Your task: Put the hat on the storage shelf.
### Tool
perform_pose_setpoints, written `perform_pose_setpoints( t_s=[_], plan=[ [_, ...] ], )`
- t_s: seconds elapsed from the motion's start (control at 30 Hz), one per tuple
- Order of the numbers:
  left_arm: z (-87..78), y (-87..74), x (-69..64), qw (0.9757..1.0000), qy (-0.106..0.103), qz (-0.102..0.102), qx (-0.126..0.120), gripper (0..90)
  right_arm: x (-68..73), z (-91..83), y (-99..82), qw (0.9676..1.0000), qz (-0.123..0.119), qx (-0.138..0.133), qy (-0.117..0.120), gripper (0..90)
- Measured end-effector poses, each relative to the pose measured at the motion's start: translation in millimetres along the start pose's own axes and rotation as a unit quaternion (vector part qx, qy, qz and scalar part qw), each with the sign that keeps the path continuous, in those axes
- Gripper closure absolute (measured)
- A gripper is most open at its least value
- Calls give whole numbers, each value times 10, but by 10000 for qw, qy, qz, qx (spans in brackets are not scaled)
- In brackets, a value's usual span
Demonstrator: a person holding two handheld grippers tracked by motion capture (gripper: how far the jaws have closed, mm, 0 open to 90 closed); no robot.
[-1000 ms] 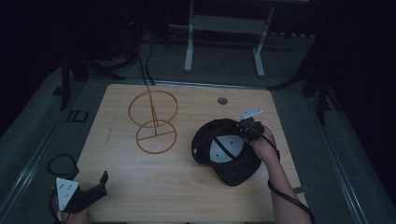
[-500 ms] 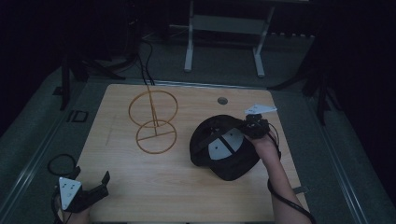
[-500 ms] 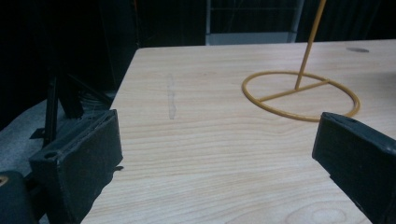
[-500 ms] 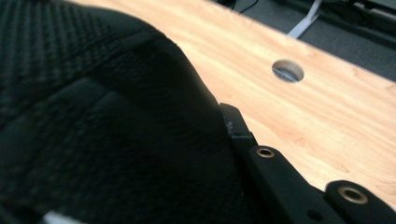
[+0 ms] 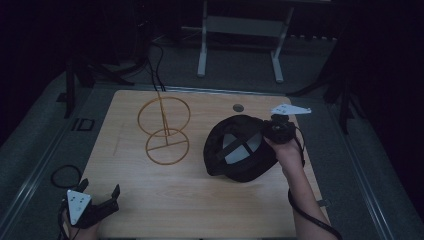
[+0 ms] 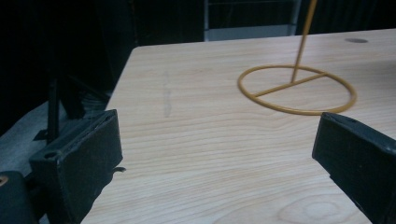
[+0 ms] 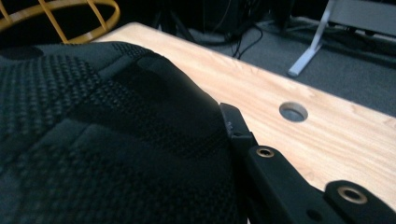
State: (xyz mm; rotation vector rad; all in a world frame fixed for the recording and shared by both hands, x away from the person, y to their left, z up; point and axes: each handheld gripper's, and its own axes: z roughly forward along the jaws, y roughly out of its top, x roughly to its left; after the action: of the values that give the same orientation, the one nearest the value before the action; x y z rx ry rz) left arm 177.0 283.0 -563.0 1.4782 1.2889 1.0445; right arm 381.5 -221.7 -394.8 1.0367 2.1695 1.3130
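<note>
The wooden table (image 5: 190, 200) carries a yellow wire stand (image 5: 165, 131) toward its far left, two rings on a thin post, with nothing hung on it. To the right of the stand a black cap (image 5: 240, 150) is tipped with its hollow toward the camera, showing pale lining and crossed seam tapes, nothing inside. The right gripper (image 5: 272, 134) is clamped on the cap's right edge. The left gripper (image 5: 102, 199) hovers at the near left corner, jaws apart.
</note>
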Motion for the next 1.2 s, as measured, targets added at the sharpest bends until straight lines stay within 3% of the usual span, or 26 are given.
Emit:
perform_pose_setpoints(
  t_s=[0.03, 0.07, 0.1, 0.37, 0.4, 0.43, 0.5, 0.57, 0.63, 0.7, 0.77, 0.83, 0.97, 1.07, 1.13, 1.17, 1.2],
  plan=[
    [-2, 4, -38, 9999, -48, 135, 24, 19, 18, -53, 36, 9999, 71, -109, -48, 898],
    [-2, 4, -38, 9999, -48, 135, 24, 19, 18, -53, 36, 9999, 71, -109, -48, 898],
    [3, 8, -72, 9997, -108, 201, 65, 19, 28, -114, 73, 9994, 184, -294, -62, 898],
    [6, 48, -195, 9993, -336, 103, 143, 19, 90, -307, 98, 9955, 452, -778, -288, 898],
    [18, 79, -313, 9981, -522, 128, 299, 19, 90, -307, 98, 9955, 452, -778, -288, 898],
    [24, 95, -372, 9974, -623, 157, 332, 19, 122, -363, 46, 9933, 564, -888, -471, 898],
    [36, 143, -498, 9959, -727, 270, 464, 19, 148, -399, -16, 9913, 682, -984, -544, 898],
    [40, 201, -611, 9943, -955, 228, 417, 19, 181, -424, -91, 9891, 792, -1080, -611, 898],
    [42, 263, -716, 9920, -1199, 119, 366, 22, 215, -427, -173, 9878, 900, -1136, -570, 898],
    [47, 326, -829, 9870, -1545, 66, 437, 50, 252, -413, -258, 9874, 999, -1138, -455, 897],
    [42, 380, -950, 9836, -1711, 164, 554, 52, 316, -385, -332, 9897, 924, -1005, -437, 897],
    [30, 431, -1076, 9806, -1842, 298, 592, 57, 379, -389, -403, 9893, 951, -1030, -405, 897],
    [29, 589, -1311, 9717, -2236, 503, 573, 56, 517, -399, -491, 9874, 968, -1159, -478, 897],
    [68, 698, -1427, 9637, -2553, 484, 616, 57, 600, -387, -505, 9873, 883, -1219, -501, 897],
    [81, 731, -1461, 9623, -2609, 490, 593, 56, 640, -375, -506, 9878, 835, -1224, -483, 897],
    [119, 796, -1519, 9600, -2716, 460, 495, 57, 657, -369, -509, 9875, 821, -1250, -503, 897],
    [145, 828, -1551, 9601, -2716, 464, 485, 57, 674, -364, -511, 9878, 770, -1254, -514, 897]
  ],
)
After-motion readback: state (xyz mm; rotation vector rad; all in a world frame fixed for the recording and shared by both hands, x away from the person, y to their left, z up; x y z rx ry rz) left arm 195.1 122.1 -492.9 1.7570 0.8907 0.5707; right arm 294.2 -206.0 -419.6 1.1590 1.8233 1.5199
